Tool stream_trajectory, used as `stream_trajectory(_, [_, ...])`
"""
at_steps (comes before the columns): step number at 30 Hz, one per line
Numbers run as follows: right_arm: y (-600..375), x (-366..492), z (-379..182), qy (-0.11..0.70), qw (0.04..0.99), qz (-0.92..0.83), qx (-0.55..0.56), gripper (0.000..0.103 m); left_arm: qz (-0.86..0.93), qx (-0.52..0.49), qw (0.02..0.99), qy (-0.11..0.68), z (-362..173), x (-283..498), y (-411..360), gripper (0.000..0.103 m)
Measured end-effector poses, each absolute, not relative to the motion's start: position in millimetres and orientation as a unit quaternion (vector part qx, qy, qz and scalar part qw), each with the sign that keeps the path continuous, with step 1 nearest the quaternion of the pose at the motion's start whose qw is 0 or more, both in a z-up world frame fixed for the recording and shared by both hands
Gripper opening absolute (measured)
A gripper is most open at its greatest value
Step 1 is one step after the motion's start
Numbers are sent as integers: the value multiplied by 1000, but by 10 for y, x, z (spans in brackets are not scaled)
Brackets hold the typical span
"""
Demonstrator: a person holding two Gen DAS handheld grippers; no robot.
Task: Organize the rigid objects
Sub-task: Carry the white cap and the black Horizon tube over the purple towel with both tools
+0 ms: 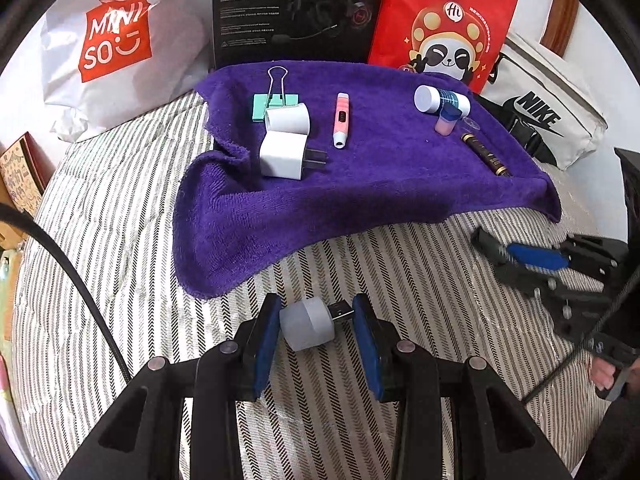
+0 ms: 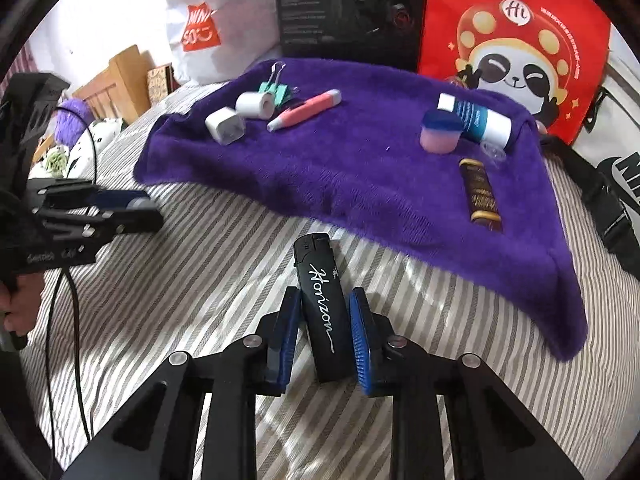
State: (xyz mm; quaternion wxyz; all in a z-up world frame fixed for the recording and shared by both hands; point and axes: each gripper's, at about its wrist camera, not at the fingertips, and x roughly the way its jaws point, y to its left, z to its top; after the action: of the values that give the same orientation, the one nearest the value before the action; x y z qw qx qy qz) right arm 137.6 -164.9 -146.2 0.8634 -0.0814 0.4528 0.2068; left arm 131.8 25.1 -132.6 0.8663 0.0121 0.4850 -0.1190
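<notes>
My left gripper (image 1: pixel 316 320) clamps white USB lamp (image 1: pixel 308 323); right gripper (image 2: pixel 325 332) clamps black lighter (image 2: pixel 322 308) over striped bedding (image 2: pixel 200 280).

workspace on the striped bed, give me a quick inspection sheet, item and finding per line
Surface: striped quilt partly under a purple towel.
Job's things: white plug adapter, pink pen-shaped tube, green binder clip, brown tube on the towel.
Clutter: white shopping bag, red panda bag behind.
Grippers: left hand-held gripper shut on a white USB night light; right hand-held gripper shut on a black lighter.
Cables: black cable at left.
Surroundings: white wall.
</notes>
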Motion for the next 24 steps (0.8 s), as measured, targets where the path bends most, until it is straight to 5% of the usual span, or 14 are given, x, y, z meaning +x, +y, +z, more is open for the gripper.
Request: stream_trajectory(24, [-1676,1297,-1400,467,858,196,-81,23,-121,4,874,471,-1282,1215,324,35])
